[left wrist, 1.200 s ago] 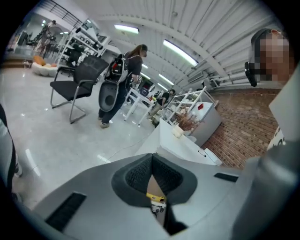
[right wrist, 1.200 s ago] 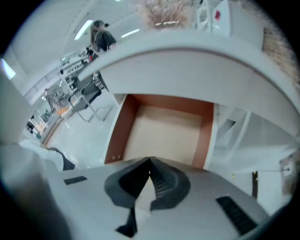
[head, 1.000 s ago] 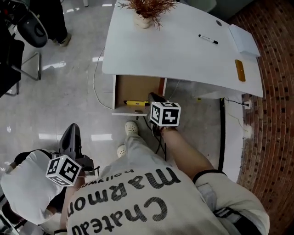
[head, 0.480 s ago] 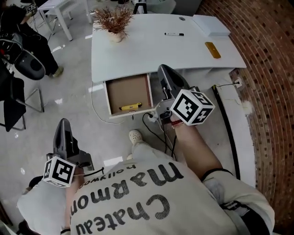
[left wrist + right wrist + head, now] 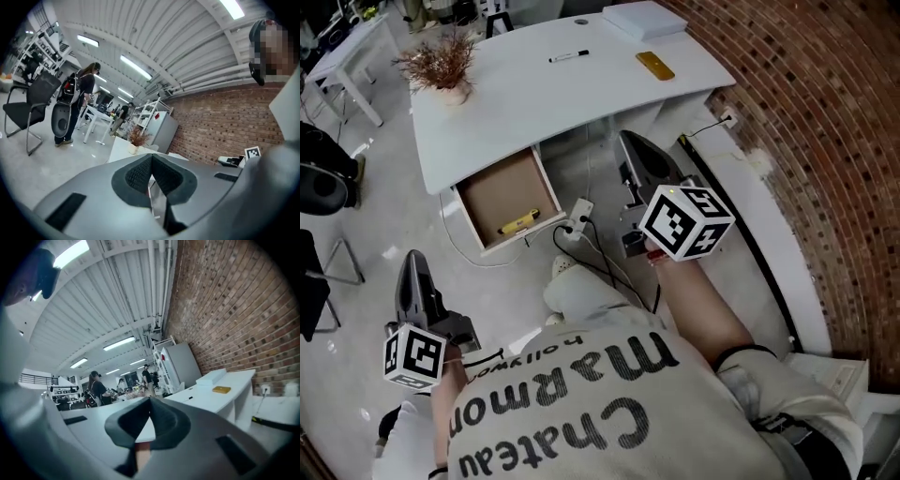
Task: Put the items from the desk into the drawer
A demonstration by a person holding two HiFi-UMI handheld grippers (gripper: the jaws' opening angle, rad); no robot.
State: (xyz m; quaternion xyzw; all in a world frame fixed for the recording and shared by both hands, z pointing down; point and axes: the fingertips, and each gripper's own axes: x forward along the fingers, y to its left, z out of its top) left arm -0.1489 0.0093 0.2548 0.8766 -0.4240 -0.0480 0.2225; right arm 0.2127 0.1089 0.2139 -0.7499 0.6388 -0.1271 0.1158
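The white desk point(image 5: 525, 103) carries a black marker point(image 5: 569, 57), a flat yellow item point(image 5: 655, 65) and a white box point(image 5: 644, 19). Its open drawer point(image 5: 492, 192) holds a yellow pen point(image 5: 517, 224). My right gripper point(image 5: 630, 142) hangs shut and empty below the desk's front edge, to the right of the drawer. In the right gripper view the jaws point(image 5: 150, 401) meet, with the yellow item point(image 5: 221, 390) and the white box point(image 5: 212, 377) beyond. My left gripper point(image 5: 412, 261) is low at the left, away from the desk, shut with nothing in it point(image 5: 151, 158).
A potted dry plant point(image 5: 441, 66) stands on the desk's left end. A power strip point(image 5: 575, 217) with black cables lies on the floor by the drawer. A curved brick wall point(image 5: 806, 141) closes the right side. Chairs point(image 5: 319, 178) and people point(image 5: 84, 93) are to the left.
My right gripper has drawn back from the drawer and risen to the right, empty. The yellow pen stays in the drawer. The head view has swung; the left gripper stays low.
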